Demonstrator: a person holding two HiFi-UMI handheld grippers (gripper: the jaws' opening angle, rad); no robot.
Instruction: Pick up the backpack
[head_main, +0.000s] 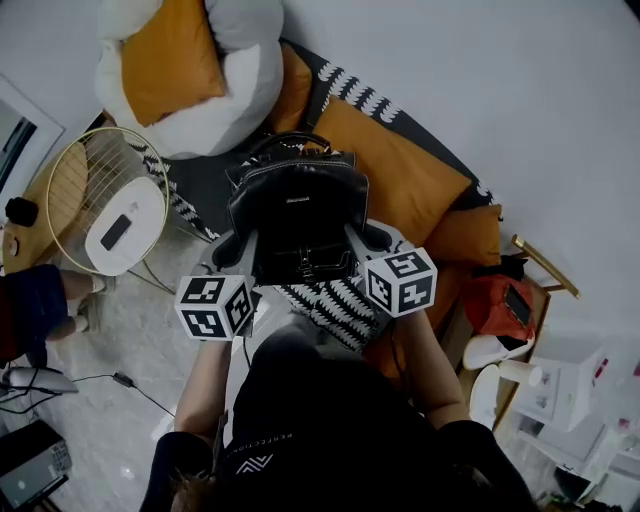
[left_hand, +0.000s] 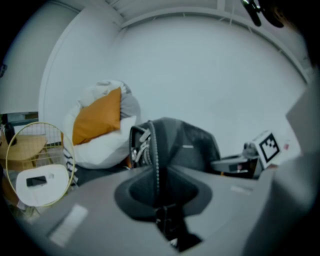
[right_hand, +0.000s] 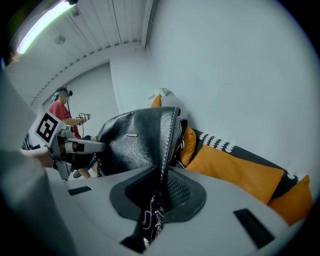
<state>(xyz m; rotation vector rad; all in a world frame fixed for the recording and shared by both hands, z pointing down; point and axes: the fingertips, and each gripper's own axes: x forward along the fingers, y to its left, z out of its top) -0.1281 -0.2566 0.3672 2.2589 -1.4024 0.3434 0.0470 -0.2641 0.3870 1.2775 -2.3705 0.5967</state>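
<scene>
1. The black leather backpack (head_main: 297, 215) hangs upright between our two claws, straight in front of us and over the orange cushions (head_main: 400, 175). We judge it clear of them, though its underside is hidden from us.
2. Our left claw (left_hand: 159, 197) is pinching the bag's left side seam. The stitched edge runs straight down between the pads, and the jaws are nearly together with only that fold of leather in them.
3. Our right claw (right_hand: 161, 192) is pinching the opposite side seam the same way, with small metal strap hardware dangling at its pads.
4. To lift well, we should hold both pinches firm and raise the two claws evenly so the bag stays level. These are thin seams carrying the whole weight, so a slack grip or pulling the claws apart could let one slip. The top handle (head_main: 290, 142) is unused.
5. Below the bag lies a black-and-white patterned cover (head_main: 325, 305). A white-and-orange beanbag (head_main: 190, 65) sits beyond on the left, and a round wire-rimmed stand (head_main: 100, 200) is well apart, so neither crowds the lift.
</scene>
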